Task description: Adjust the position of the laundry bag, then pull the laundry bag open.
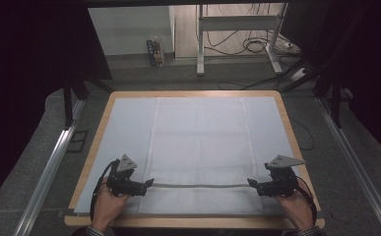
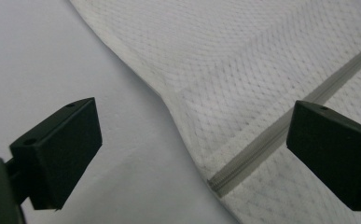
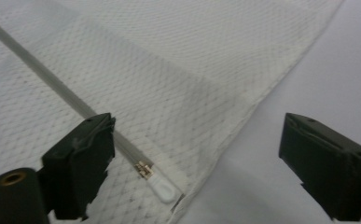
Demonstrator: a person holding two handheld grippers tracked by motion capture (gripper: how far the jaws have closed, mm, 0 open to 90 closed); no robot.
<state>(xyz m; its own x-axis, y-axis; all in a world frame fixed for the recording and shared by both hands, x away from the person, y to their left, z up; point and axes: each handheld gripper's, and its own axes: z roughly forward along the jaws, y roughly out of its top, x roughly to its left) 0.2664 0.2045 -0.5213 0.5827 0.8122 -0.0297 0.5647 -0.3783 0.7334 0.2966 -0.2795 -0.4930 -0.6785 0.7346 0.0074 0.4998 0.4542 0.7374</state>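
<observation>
A white mesh laundry bag (image 1: 200, 147) lies flat on the pale table cover (image 1: 124, 128), centred on the table and reaching from its far edge to its near edge. The bag's grey zipper (image 1: 200, 185) runs left to right across the near part, pulled straight.

The left gripper (image 1: 146, 184) rests at the zipper's left end, the right gripper (image 1: 253, 184) at its right end, each in a hand at the near edge. Both sets of jaws stand wide apart and grip nothing. In the left gripper view the zipper end (image 2: 220, 183) lies on the cover between the open jaws, untouched. In the right gripper view the white zipper pull (image 3: 162, 187) sits at the bag's corner, just beside one jaw, with no pad pressing it.

Assessment: spreading and straightening appear complete, as the bag shows no folds or bunching and the zipper looks shut along its visible length. Release looks done. What likely remains is drawing both grippers clear of the bag.
</observation>
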